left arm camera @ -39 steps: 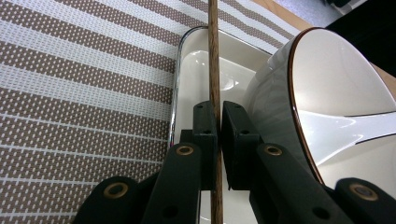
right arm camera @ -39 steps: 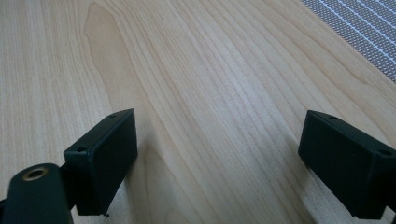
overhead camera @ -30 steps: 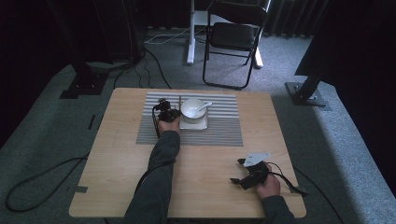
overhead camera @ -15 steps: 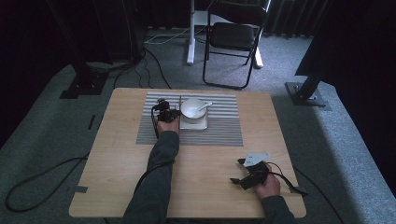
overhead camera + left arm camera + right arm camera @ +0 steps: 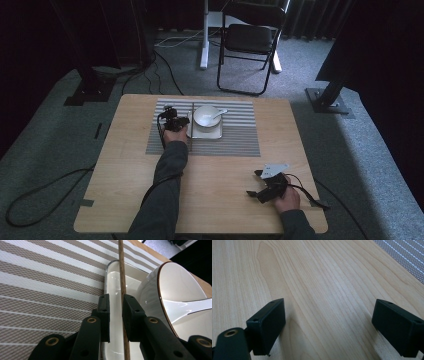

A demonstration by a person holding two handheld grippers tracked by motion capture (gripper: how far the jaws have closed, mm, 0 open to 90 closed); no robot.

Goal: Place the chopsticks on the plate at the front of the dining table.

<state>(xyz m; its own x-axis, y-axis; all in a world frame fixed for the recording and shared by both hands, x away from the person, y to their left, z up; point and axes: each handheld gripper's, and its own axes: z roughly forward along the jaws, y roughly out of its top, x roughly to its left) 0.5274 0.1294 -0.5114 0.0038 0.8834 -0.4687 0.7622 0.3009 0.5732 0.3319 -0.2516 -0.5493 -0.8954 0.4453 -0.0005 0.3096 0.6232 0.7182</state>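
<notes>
While the left gripper [image 5: 115,312] sits at the left edge of the white square plate [image 5: 113,287], its jaws, which have just been opening, stand slightly apart around a thin wooden chopstick [image 5: 121,272], apparently released to rest along that rim. On the plate sits a white bowl [image 5: 205,116] holding a spoon [image 5: 218,114]. Well away from the plate, the right gripper [image 5: 329,322] rests open-jawed over bare table [image 5: 317,277], seemingly idle. Only the left gripper view reveals the gap beside the chopstick.

Pale wooden table [image 5: 125,175]; striped grey placemat [image 5: 235,137] toward twelve o'clock, bearing white tray [image 5: 212,134] at its centre-left.
</notes>
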